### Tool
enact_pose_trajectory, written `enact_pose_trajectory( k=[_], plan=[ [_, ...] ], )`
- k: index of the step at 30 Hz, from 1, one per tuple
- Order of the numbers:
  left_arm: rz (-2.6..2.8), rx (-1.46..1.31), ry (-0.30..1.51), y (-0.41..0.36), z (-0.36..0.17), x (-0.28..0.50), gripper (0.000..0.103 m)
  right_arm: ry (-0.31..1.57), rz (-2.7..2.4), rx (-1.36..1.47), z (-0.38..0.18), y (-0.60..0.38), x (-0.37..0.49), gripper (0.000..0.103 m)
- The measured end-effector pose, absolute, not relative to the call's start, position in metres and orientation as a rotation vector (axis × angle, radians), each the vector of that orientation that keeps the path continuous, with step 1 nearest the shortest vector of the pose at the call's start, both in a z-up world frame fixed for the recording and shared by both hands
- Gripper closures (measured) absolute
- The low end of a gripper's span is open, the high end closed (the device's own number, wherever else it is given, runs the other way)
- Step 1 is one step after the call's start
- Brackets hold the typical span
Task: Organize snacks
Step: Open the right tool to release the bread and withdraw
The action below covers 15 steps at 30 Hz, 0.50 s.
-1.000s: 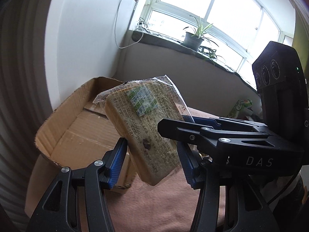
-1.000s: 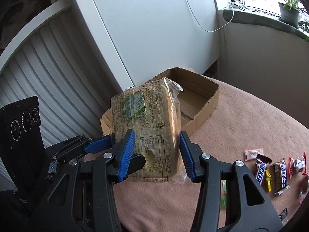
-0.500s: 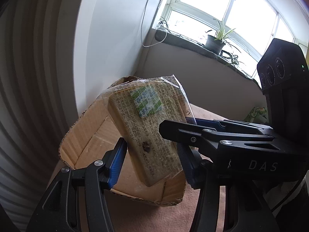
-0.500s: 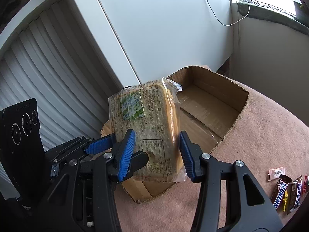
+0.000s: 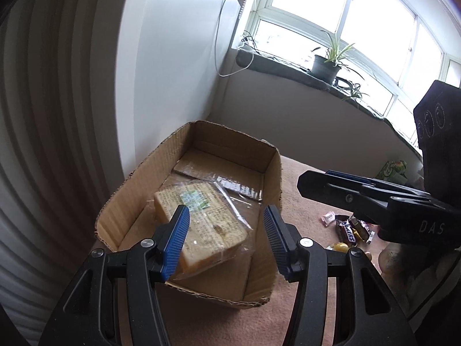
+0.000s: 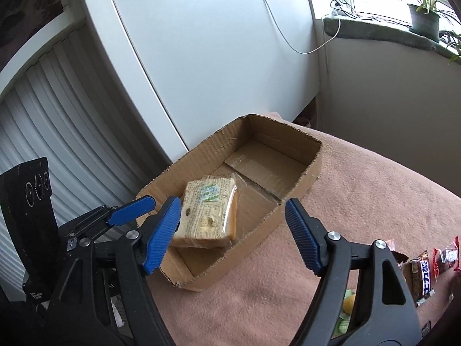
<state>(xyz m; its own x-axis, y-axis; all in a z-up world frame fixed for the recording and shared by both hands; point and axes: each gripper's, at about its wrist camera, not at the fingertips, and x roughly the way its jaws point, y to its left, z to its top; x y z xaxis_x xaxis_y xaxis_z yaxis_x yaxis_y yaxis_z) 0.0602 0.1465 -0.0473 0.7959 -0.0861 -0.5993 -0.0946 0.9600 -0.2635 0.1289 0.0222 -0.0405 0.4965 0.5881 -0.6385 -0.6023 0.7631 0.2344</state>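
Lying loose in the cardboard box (image 5: pixel 270 170): wrapped bread pack (image 5: pixel 201 225).
Both claws spread wide, empty: left claw (image 5: pixel 226 242) w/ pack just past its 10 o'clock finger; right claw (image 6: pixel 232 232) w/ pack at 9 o'clock. Candy bars (image 6: pixel 423 271) at 3 o'clock.

A home: potted plant (image 5: pixel 325 65) on the windowsill (image 5: pixel 288 67).
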Motion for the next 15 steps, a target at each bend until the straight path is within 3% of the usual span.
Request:
enact_pose_trajectory(
  k=[6, 9, 14, 15],
  plan=[
    [-0.036, -0.277, 0.627, 0.122, -0.044, 0.054, 0.049, 0.727, 0.627, 0.020, -0.040, -0.041, 0.115, 0.019],
    [-0.043, -0.293, 0.620, 0.112, -0.045, 0.052, 0.038, 0.712, 0.570, 0.053, -0.040, -0.079, 0.109, 0.018],
    [-0.062, -0.291, 0.630, 0.092, -0.047, 0.056, 0.038, 0.681, 0.455, 0.084, -0.042, -0.141, 0.095, 0.017],
    [-0.068, -0.292, 0.634, 0.087, -0.049, 0.056, 0.038, 0.676, 0.426, 0.082, -0.043, -0.152, 0.091, 0.012]
  ],
)
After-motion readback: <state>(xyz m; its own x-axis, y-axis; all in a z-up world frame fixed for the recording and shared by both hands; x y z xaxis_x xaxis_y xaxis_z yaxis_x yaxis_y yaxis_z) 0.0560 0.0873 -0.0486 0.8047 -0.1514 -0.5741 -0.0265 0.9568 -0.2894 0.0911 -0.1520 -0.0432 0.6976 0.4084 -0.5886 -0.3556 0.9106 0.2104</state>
